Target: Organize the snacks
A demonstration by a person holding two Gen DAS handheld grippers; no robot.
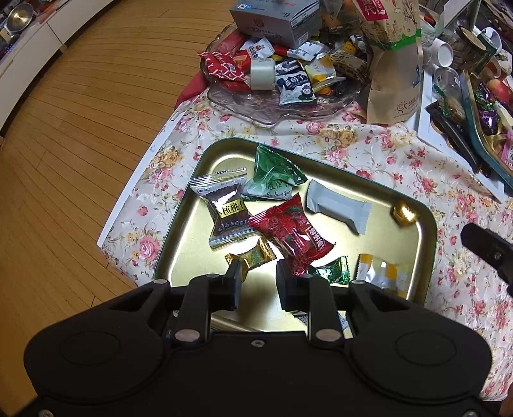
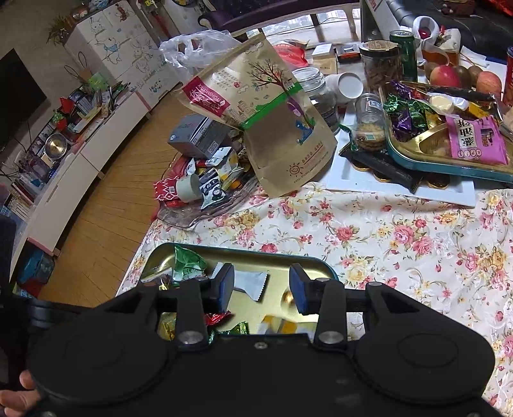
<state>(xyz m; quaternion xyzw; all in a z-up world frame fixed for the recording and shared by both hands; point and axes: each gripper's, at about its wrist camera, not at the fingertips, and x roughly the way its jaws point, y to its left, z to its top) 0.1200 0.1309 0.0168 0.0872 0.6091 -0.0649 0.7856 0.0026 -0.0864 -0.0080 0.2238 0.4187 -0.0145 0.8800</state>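
Note:
A gold tin tray (image 1: 378,240) lies on the floral cloth and holds several wrapped snacks: a brown packet (image 1: 229,213), a green packet (image 1: 272,171), a red packet (image 1: 290,231), a white packet (image 1: 338,207), a gold foil ball (image 1: 402,215) and a small gold candy (image 1: 251,258). My left gripper (image 1: 258,276) points down over the tray's near part, open, with the gold candy lying just past its tips and nothing pinched. My right gripper (image 2: 261,285) hovers over the same tray (image 2: 307,256), open and empty. The white packet (image 2: 251,284) shows through its gap.
A glass dish (image 1: 279,109) piled with snacks and a roll of tape sits beyond the tray, with a grey box (image 1: 275,19) on it. A tall paper bag (image 2: 272,122) leans beside it. A second tin (image 2: 449,160) of sweets, jars and fruit crowd the far right. The table's left edge drops to wooden floor.

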